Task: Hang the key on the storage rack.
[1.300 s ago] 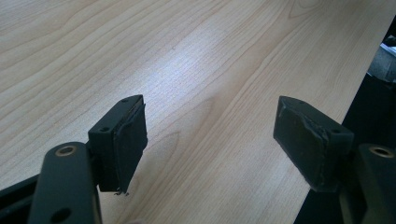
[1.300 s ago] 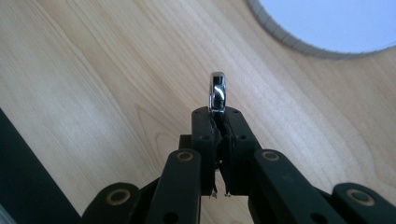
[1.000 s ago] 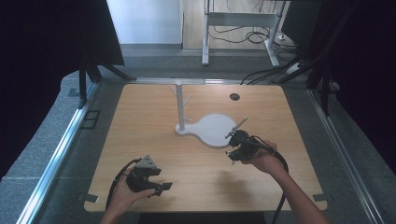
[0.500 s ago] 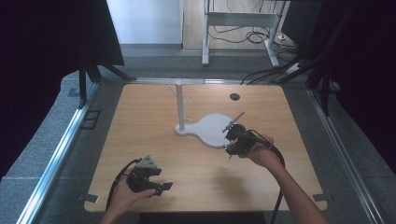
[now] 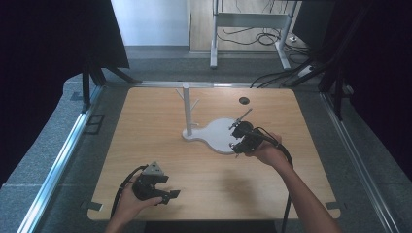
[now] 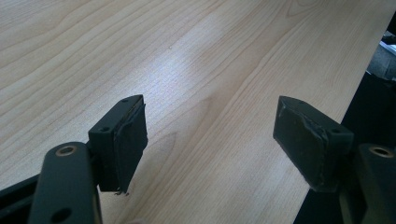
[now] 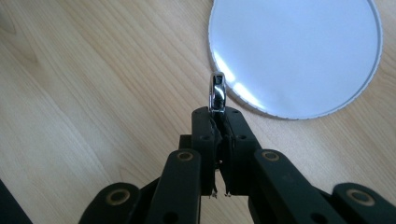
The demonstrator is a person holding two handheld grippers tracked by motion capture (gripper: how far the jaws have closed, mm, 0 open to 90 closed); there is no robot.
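A small shiny metal ring (image 7: 217, 92) is clamped edge-on by the right gripper (image 7: 218, 110), at frame centre beside the white stand base (image 7: 299, 51). It is judged light, rigid and slippery; the band is best pinched. The left gripper (image 6: 210, 140) is held apart, empty.

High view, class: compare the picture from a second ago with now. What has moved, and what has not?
The right gripper, its jaws shut on a small shiny ring, moved slightly forward and left over the white stand base. The left gripper stayed open near the table's front edge; the stand did not move.
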